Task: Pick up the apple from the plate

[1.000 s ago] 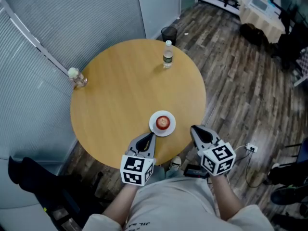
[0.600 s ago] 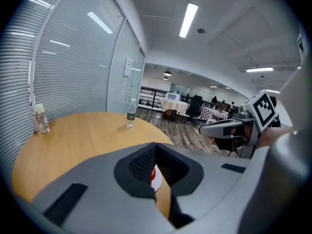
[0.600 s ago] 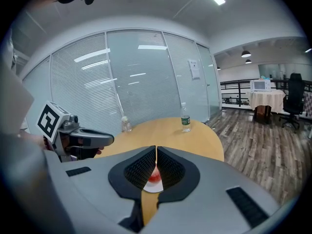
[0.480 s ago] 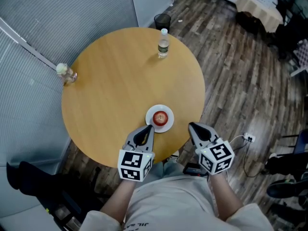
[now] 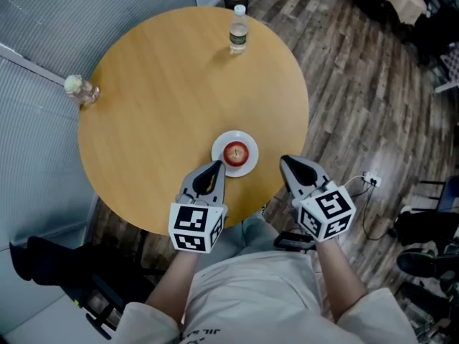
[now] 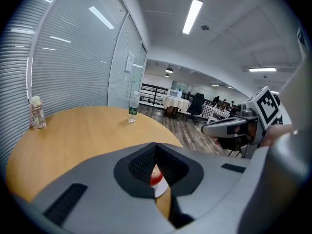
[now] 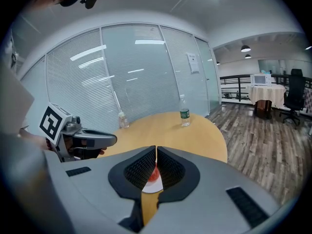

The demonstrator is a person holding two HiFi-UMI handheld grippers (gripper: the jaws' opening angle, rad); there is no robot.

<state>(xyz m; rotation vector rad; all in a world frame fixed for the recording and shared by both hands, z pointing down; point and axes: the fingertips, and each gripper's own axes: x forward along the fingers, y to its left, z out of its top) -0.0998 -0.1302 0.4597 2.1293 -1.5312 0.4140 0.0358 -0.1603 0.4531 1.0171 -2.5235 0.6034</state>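
Office: blind-covered glass partitions (image 7: 136, 77), ceiling strip lights (image 6: 193, 16), swivel chair (image 7: 294, 94).

Apple (image 5: 235, 152): red, round, whole, paler spot on top. Sits at centre of plate (image 5: 217, 162), not lifted. Plate: small, white, round, flat on table (image 5: 158, 99), rim showing all round apple. Plate lies close to table's near edge, toward the right, well apart from far edge. In both gripper views only thin slice of red apple over white plate visible.
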